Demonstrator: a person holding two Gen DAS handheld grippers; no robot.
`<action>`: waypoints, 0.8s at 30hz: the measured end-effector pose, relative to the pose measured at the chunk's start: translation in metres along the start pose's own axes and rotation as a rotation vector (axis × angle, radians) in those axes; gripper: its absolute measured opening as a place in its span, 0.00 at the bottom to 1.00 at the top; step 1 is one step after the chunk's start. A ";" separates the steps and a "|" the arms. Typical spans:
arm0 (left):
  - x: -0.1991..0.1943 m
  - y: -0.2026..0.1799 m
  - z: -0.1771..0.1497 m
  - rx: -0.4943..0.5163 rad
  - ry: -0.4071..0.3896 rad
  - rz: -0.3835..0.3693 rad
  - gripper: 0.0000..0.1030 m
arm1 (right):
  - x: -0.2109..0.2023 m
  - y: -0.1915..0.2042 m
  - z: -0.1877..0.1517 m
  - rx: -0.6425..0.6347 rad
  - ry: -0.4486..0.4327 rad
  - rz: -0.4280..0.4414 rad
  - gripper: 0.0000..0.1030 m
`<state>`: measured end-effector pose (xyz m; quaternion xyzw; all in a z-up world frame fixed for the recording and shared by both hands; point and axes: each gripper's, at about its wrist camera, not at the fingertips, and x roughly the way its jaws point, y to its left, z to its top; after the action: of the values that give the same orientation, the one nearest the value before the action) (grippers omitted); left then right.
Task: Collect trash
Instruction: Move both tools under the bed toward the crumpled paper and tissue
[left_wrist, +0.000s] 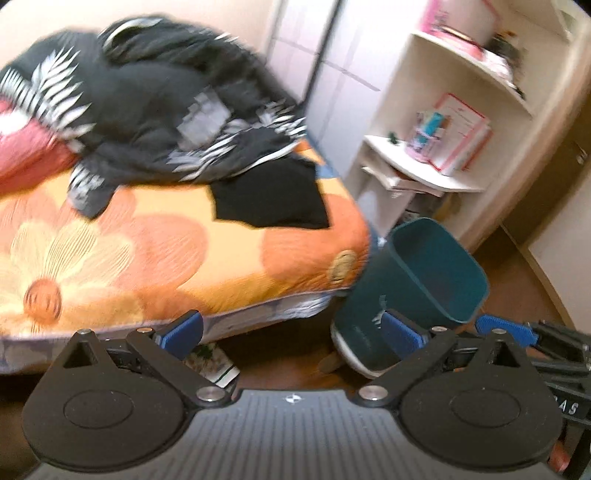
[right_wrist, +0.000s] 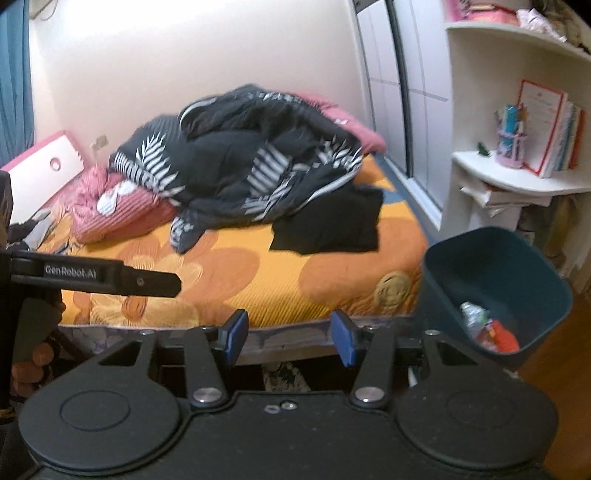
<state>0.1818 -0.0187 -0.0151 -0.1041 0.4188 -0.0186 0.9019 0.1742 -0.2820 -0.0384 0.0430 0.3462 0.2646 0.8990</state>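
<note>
Leaning tilted beside the bed's (right_wrist: 332, 280) foot corner, a dark teal trash bin (right_wrist: 495, 291) holds a crumpled bottle and red wrapper (right_wrist: 491, 328). Both the left gripper (left_wrist: 291, 332) and right gripper (right_wrist: 290, 336) are spread, holding nothing.

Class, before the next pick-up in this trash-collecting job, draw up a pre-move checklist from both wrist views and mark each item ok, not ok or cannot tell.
1. Left gripper open and empty: ok, fingers spread wide with nothing between them.
2. Right gripper open and empty: ok.
3. Teal trash bin within view and its mouth unobstructed: ok; it stands tilted beside the bed corner.
4. Room left in the bin: ok; only a crumpled clear bottle and a red wrapper lie in it.
5. Next piece of trash located: cannot tell; a printed packet lies on the floor under the bed edge, blurred.
6. Bed free of trash: cannot tell; bedding and clothes cover much of it.
</note>
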 end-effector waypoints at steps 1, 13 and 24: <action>0.004 0.013 -0.003 -0.027 0.006 0.005 1.00 | 0.008 0.003 -0.004 0.003 0.013 0.005 0.48; 0.087 0.145 -0.053 -0.218 0.159 0.194 1.00 | 0.137 0.018 -0.051 0.049 0.211 0.095 0.49; 0.182 0.235 -0.084 -0.214 0.382 0.344 1.00 | 0.258 0.024 -0.095 0.038 0.499 0.101 0.49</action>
<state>0.2237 0.1748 -0.2527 -0.1209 0.5923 0.1600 0.7804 0.2620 -0.1413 -0.2586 0.0103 0.5598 0.3053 0.7702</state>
